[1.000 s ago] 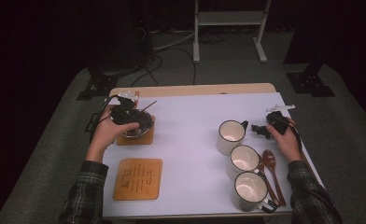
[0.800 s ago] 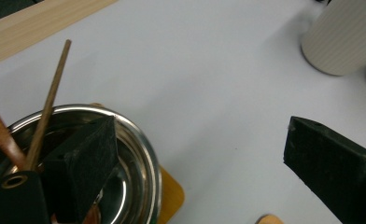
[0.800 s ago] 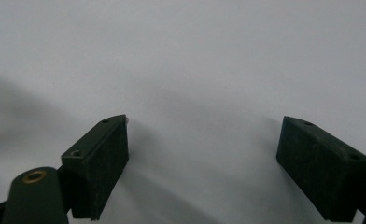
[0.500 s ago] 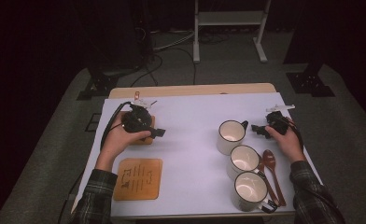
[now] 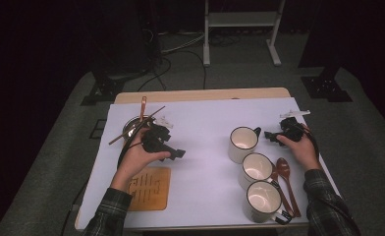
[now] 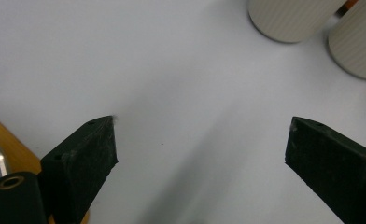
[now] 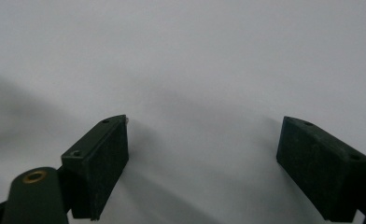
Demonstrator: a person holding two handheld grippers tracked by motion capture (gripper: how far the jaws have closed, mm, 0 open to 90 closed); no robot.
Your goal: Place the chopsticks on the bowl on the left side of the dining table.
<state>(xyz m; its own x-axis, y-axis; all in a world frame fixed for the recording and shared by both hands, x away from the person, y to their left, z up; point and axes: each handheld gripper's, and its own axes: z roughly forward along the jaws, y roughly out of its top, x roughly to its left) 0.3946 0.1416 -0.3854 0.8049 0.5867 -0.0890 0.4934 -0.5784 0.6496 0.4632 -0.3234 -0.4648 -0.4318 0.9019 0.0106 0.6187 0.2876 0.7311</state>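
A: Where does the work stand?

B: The left gripper is empty, its jaws spread wide over bare white table cover. It points toward the row of mugs, and in the left gripper view two ribbed mug sides sit well beyond the fingertips, up at the top right. I judge it to be travelling between things, nothing in hand.

A: And what did it leave behind?

B: A metal bowl on a wooden coaster, with chopsticks and a copper-coloured handle resting in it. It lies just behind the left hand, back of the fingers. A second wooden coaster lies nearer the person, below the wrist.

A: The other side?

B: The right gripper rests low near the farthest mug, its fingers apart too, with only plain cover between them in the right gripper view. Two wooden spoons lie beside the nearer mugs.

A: What comes next, in your view?

B: Probably a mug goes to the free coaster. That calls for the left jaws to cross the open cover and close on a rim or handle.

A: Any change from a second ago?

B: Yes. The left gripper was over the bowl then; now it has swung clear toward the centre. The right has hardly moved.
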